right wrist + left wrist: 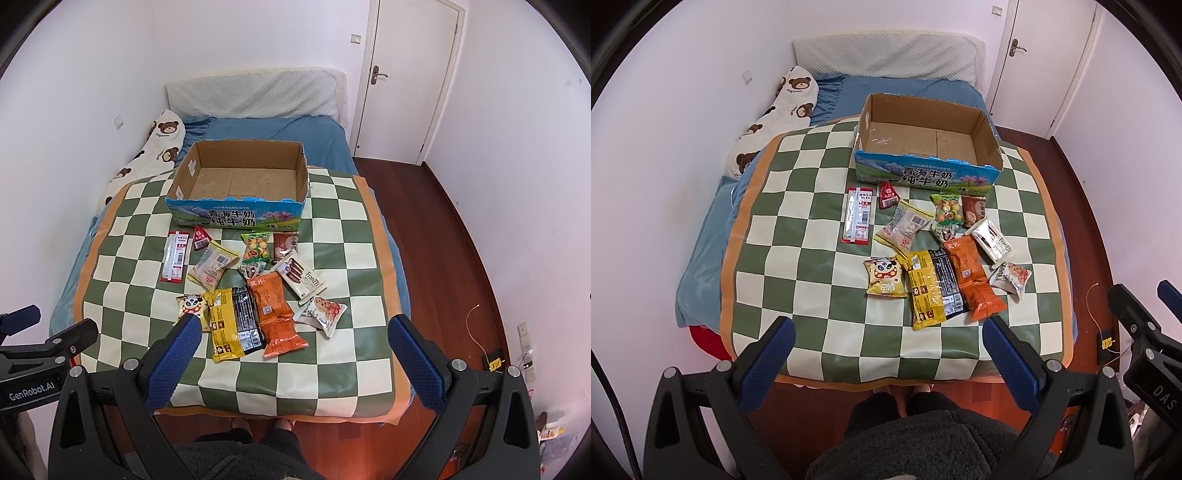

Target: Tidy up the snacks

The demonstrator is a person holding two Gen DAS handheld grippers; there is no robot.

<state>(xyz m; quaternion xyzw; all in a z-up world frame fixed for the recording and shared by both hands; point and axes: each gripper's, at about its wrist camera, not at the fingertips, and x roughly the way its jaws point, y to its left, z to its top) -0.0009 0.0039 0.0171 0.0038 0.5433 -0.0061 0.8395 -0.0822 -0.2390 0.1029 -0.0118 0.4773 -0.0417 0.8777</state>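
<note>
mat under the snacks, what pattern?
Green-and-cream checkerboard mat with an orange border; clearest in the right wrist view.

a bedroom in someone's home

this was a small bedroom. a bed (258,125) with blue sheets filled most of it, pushed against a white wall, with a padded headboard (255,92) at the far end and a bear-print pillow (162,140) along the side. a white door (410,81) with a lever handle stood in the corner, the floor (443,229) was reddish wood, and a light switch (356,38) sat on the wall. a checkered mat (332,280) lay over the bed.
</note>
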